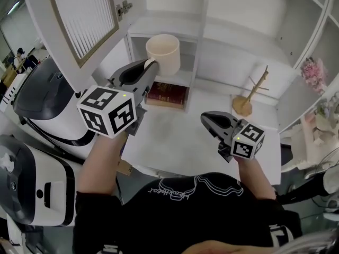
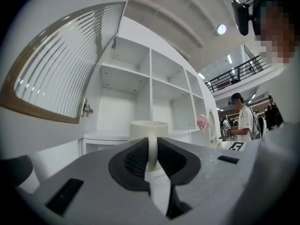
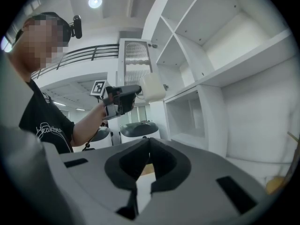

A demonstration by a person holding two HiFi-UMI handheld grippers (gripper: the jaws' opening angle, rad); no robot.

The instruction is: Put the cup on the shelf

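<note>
A cream cup [image 1: 163, 53] hangs in the air in front of the white shelf unit [image 1: 212, 30], level with a low compartment. My left gripper [image 1: 150, 63] is shut on the cup's handle [image 2: 152, 150]; the cup body [image 2: 148, 130] rises just beyond the jaws. From the right gripper view the cup [image 3: 152, 86] shows at the tip of the left gripper [image 3: 123, 97]. My right gripper [image 1: 207, 121] hovers low over the white table, jaws together and nothing in them [image 3: 149, 143].
A dark red book [image 1: 168, 95] lies under the cup in the low compartment. A wooden mug tree [image 1: 248, 100] stands on the table [image 1: 180, 136] at right. An open louvred cabinet door [image 1: 85, 15] juts out at left. Pink flowers [image 1: 311, 70] sit at far right.
</note>
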